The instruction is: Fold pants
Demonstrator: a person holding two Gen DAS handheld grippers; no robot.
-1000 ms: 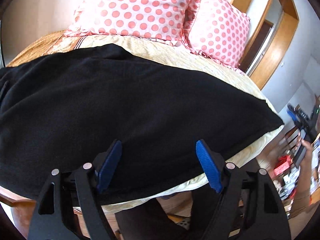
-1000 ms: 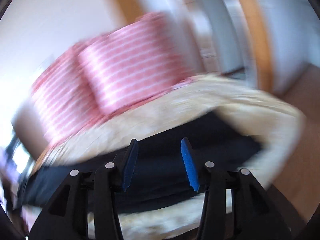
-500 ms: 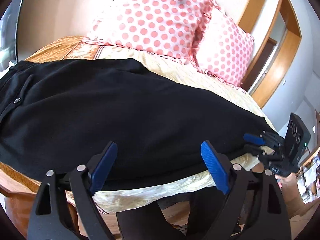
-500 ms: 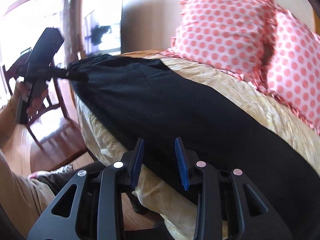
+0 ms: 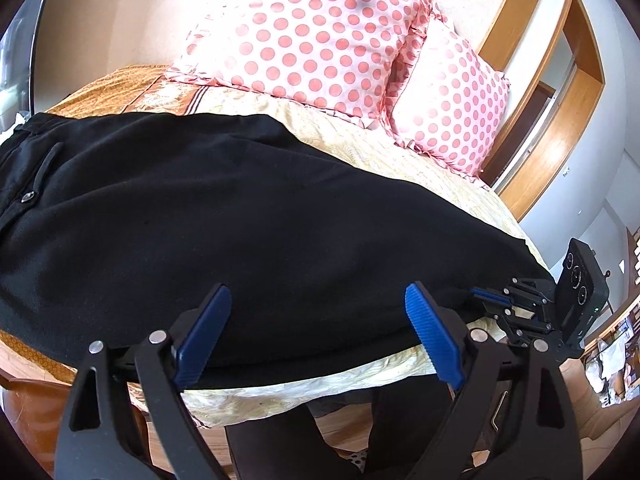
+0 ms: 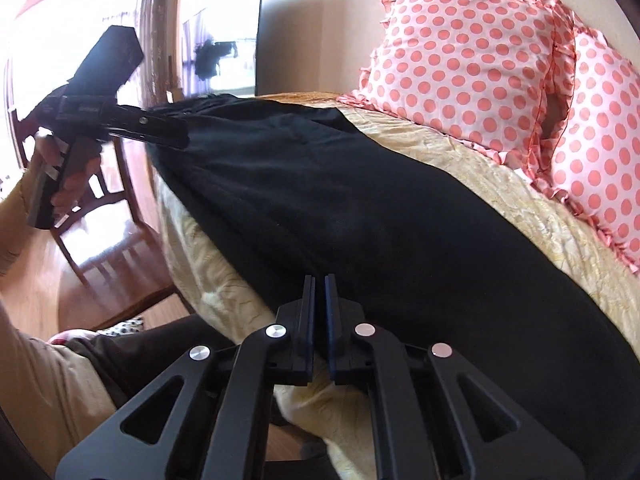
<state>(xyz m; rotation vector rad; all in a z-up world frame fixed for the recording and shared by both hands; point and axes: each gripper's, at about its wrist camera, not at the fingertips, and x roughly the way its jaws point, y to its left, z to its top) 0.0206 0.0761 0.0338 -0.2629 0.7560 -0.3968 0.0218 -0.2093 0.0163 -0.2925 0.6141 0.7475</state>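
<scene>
Black pants (image 5: 248, 232) laid lengthwise along bed's (image 5: 400, 160) near edge, apparently halved leg over leg; right gripper (image 6: 319, 292) clamped at hem end, left gripper (image 5: 316, 336) spread wide, empty; crosswise folds pending.

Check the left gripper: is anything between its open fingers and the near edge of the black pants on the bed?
Nothing visible is. The left gripper stands open right at the near edge of the pants, which lie flat on the bed. The pillows sit well behind the pants, out of the way.
</scene>
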